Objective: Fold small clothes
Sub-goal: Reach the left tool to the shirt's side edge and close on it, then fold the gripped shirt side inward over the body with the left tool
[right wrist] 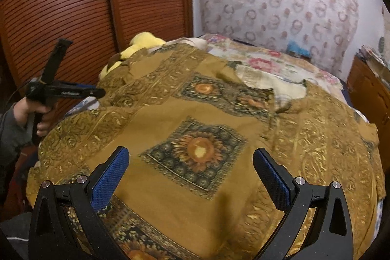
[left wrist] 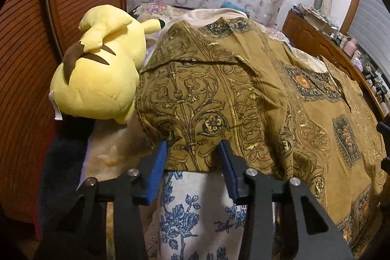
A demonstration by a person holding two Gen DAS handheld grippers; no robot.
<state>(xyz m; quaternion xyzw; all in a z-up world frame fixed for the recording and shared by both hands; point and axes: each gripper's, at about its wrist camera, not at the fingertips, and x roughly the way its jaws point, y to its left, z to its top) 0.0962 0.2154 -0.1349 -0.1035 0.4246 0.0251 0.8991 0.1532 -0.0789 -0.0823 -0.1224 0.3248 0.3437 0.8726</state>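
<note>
A mustard-brown patterned shirt [right wrist: 170,118] lies spread over the bed, with sunflower squares and scroll borders. It also shows in the left wrist view [left wrist: 256,99]. My left gripper [left wrist: 192,150] is open, its blue pads either side of the shirt's left sleeve edge, at the bed's left side. It also shows from the side in the right wrist view [right wrist: 97,91]. My right gripper [right wrist: 190,157] is wide open and empty, hovering above the shirt's lower middle, near a sunflower square [right wrist: 195,150].
A yellow plush toy [left wrist: 102,70] lies at the shirt's left. A white cloth with blue flowers [left wrist: 192,211] lies under the sleeve. Brown slatted wardrobe doors [right wrist: 73,4] stand to the left. A wooden dresser with clutter [left wrist: 336,40] stands at the right. A floral bedspread [right wrist: 263,62] lies beyond.
</note>
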